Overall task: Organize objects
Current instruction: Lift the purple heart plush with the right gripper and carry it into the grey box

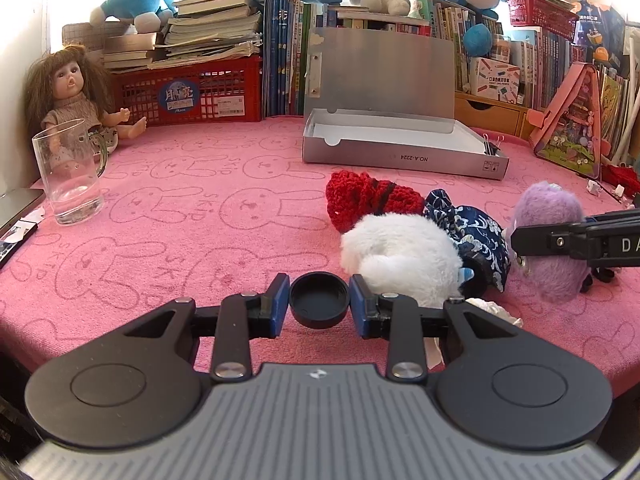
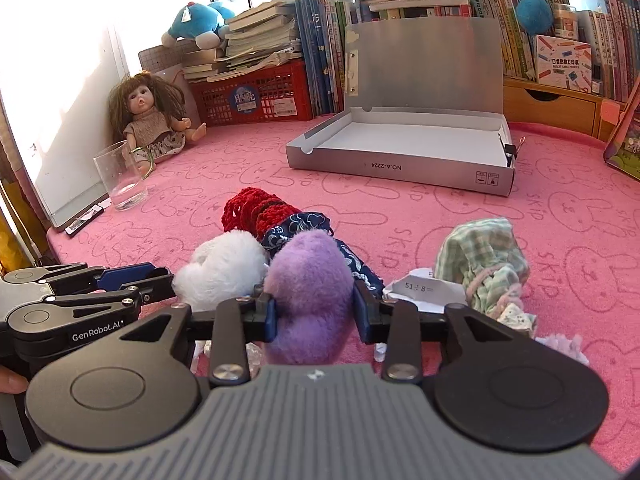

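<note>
The black cap point(image 1: 319, 305) sits hollow side up, clamped between the left gripper point(image 1: 319, 307) pads just above the pink cloth point(image 1: 180, 216). The purple plush point(image 2: 308, 292) stands long axis upright, pinched in the right gripper point(image 2: 314, 312). Just beside them crowd a white plush point(image 1: 400, 252), blue pouch point(image 1: 476, 240) and red knit point(image 1: 368, 200) — the open box point(image 1: 400, 152) lies beyond. Both grippers tilt downward.

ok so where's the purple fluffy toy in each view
Left wrist view: the purple fluffy toy sits at the right edge, partly behind the right tool.
Right wrist view: it is low in the centre, pinched between that tool's blue pads.
Shared landmark: the open silver box on the pink cloth, behind the toy in both views.
</note>
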Demonstrator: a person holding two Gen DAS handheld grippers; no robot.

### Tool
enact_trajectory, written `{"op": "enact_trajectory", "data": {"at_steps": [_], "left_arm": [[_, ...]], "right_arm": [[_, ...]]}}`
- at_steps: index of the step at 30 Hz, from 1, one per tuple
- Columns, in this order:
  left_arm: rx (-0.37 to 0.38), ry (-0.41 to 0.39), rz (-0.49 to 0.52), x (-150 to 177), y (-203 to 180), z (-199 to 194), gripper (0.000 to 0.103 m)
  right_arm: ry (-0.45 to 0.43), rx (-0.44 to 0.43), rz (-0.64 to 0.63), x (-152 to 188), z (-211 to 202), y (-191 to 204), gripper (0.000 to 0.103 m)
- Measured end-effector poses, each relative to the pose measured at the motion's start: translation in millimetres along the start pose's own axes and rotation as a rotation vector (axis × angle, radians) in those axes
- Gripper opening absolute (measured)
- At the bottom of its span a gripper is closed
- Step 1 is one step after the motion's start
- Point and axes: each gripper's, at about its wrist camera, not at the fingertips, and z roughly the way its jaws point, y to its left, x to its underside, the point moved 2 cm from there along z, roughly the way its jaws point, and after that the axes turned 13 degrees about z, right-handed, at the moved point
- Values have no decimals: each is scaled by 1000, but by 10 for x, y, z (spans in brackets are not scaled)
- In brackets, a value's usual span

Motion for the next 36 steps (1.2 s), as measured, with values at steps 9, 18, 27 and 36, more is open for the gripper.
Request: {"op": "enact_trajectory", "data": {"at_steps": [9,18,27,36], "left_arm": [[-11,-31,32,-216,0,54,38],[-14,-49,64,-613,-2,273,38],[-15,-62,73,-997,19,578,38],[46,-53,38,-1406,37,979,38]], "right_arm": [[-47,27,11,-143,-79,-60,40],[-93,80,57,-411,-62,-209,40],[-104,121,112,-703,48,-432,40],[-74,107,202,-1028,272,-662,40]]}}
